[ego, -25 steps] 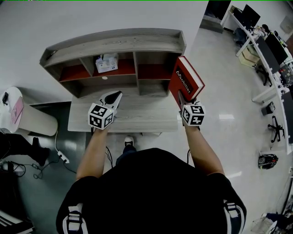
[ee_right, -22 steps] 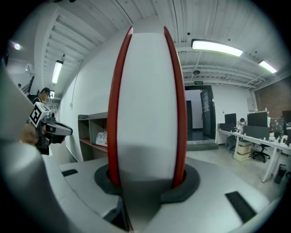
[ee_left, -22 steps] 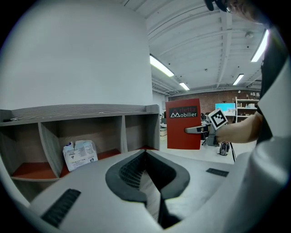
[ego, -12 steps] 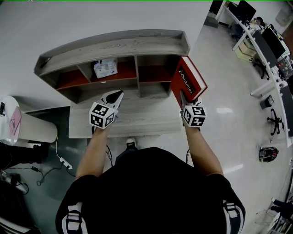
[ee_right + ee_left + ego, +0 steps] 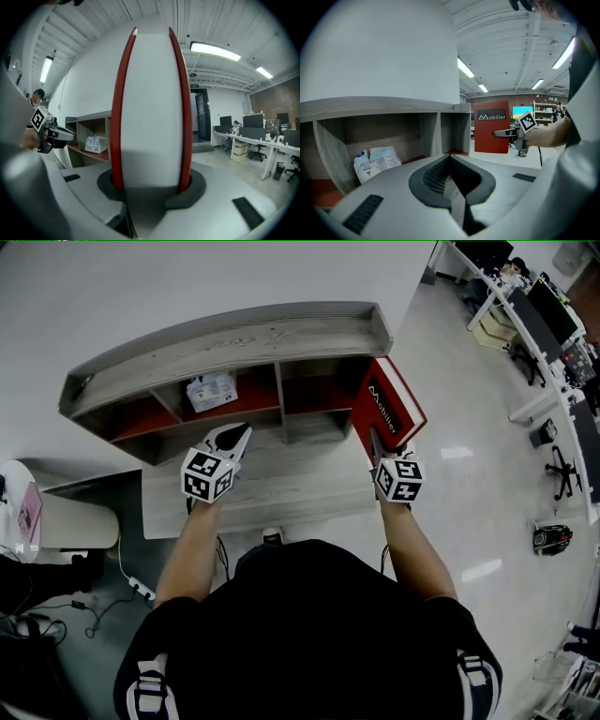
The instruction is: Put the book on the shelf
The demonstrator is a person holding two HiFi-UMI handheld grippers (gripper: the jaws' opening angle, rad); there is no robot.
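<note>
A red hardcover book (image 5: pixel 387 412) with white lettering on its cover stands upright and tilted beside the right end of the grey wooden shelf unit (image 5: pixel 234 334). My right gripper (image 5: pixel 378 442) is shut on its lower edge. In the right gripper view the book (image 5: pixel 151 103) shows its white page edge between red covers, clamped in the right gripper (image 5: pixel 151 187). My left gripper (image 5: pixel 232 438) hovers over the desk (image 5: pixel 291 486) in front of the shelf's middle compartments. It is shut and holds nothing (image 5: pixel 450 157). The left gripper view shows the book (image 5: pixel 491 126) at the far right.
A white packet (image 5: pixel 210 390) lies in a red-floored compartment left of centre (image 5: pixel 377 161). The right compartments hold nothing. A white round bin (image 5: pixel 56 517) and floor cables (image 5: pixel 141 589) are at the left. Office desks with monitors (image 5: pixel 534 324) stand far right.
The head camera has shifted a little, so the shelf sits slightly differently in view. The book stays beside the shelf's right end, and both grippers keep their hold and places.
</note>
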